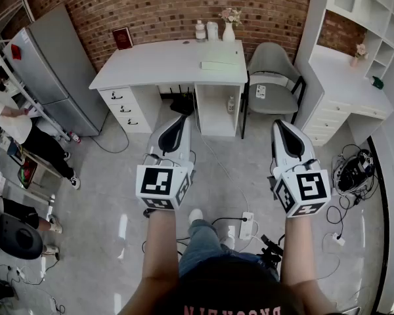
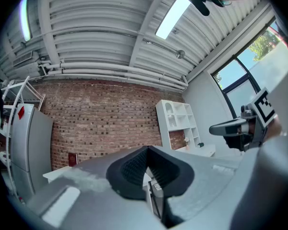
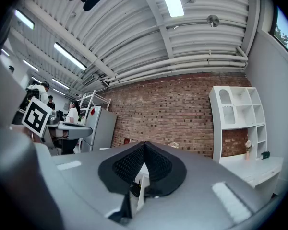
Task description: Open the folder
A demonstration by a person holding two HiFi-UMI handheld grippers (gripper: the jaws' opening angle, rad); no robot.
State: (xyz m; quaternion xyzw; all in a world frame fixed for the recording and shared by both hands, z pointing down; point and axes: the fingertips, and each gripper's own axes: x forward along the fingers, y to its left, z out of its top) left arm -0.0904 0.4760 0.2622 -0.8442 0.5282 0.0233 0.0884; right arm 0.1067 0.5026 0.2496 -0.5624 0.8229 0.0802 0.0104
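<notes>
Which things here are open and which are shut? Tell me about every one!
Left tool: shut, nothing in it.
Right tool: shut, nothing in it.
Folder: closed, lying flat on the desk.
Desk drawers: shut.
Fridge: doors shut.
Vase: upright, holding flowers.

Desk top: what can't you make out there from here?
- Head view: the pale flat item on the desk is too small to confirm as the folder, or find its opening edge.
- Left gripper view: the left gripper body hides most of the desk.
- Right gripper view: the right gripper does likewise.
</notes>
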